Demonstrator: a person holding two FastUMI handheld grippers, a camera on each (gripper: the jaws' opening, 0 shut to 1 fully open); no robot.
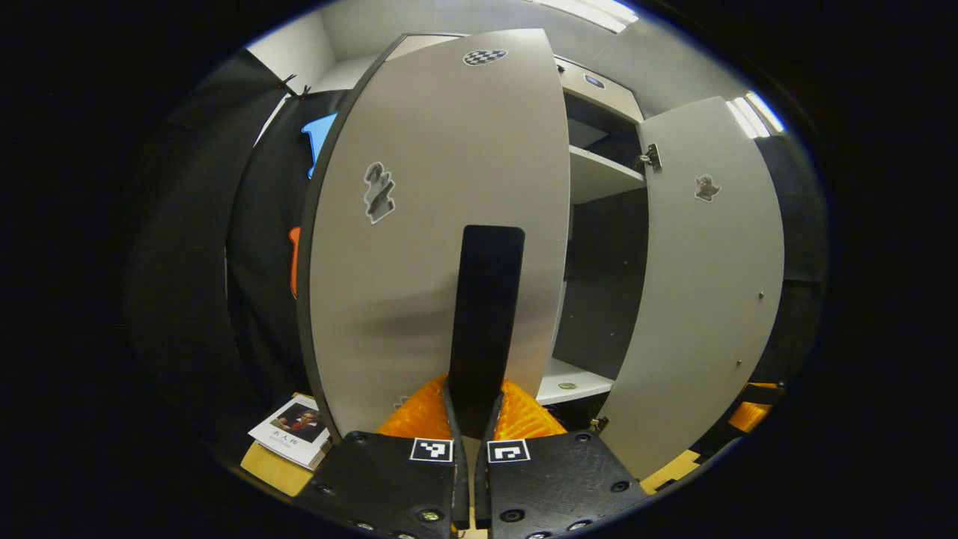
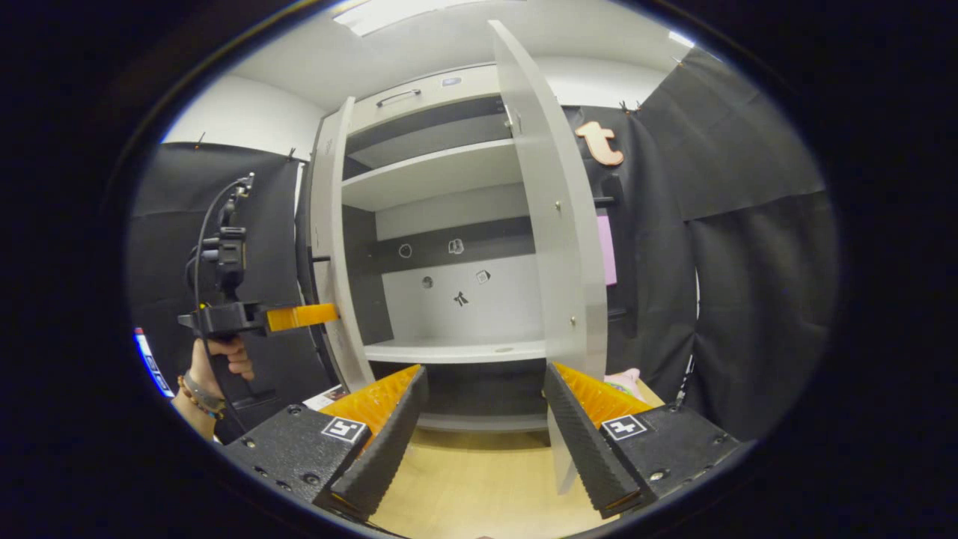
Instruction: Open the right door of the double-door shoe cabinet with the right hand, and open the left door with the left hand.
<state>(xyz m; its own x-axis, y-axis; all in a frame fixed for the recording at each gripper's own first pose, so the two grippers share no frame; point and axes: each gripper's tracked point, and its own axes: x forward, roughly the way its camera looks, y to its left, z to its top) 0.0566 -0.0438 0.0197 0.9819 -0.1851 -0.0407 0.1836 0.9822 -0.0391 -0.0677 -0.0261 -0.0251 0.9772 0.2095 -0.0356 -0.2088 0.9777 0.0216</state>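
The shoe cabinet [image 2: 449, 172] stands with both doors swung out. In the left gripper view the pale left door [image 1: 419, 224] is close in front, and its dark upright handle [image 1: 486, 299] runs down between my own fingers. My left gripper [image 1: 471, 419] is shut on that handle. The right door [image 1: 711, 284] hangs open farther right. In the right gripper view my right gripper [image 2: 485, 374] is open and holds nothing. It faces the bare shelves, with the right door [image 2: 561, 224] just beside its right finger. A hand holds the left gripper [image 2: 299, 317] against the left door [image 2: 329, 239].
A booklet [image 1: 296, 427] lies on a cardboard box at the foot of the left door. A wooden floor [image 2: 479, 479] runs in front of the cabinet. Black cloth hangs on both sides. A drawer with a handle [image 2: 397, 96] tops the cabinet.
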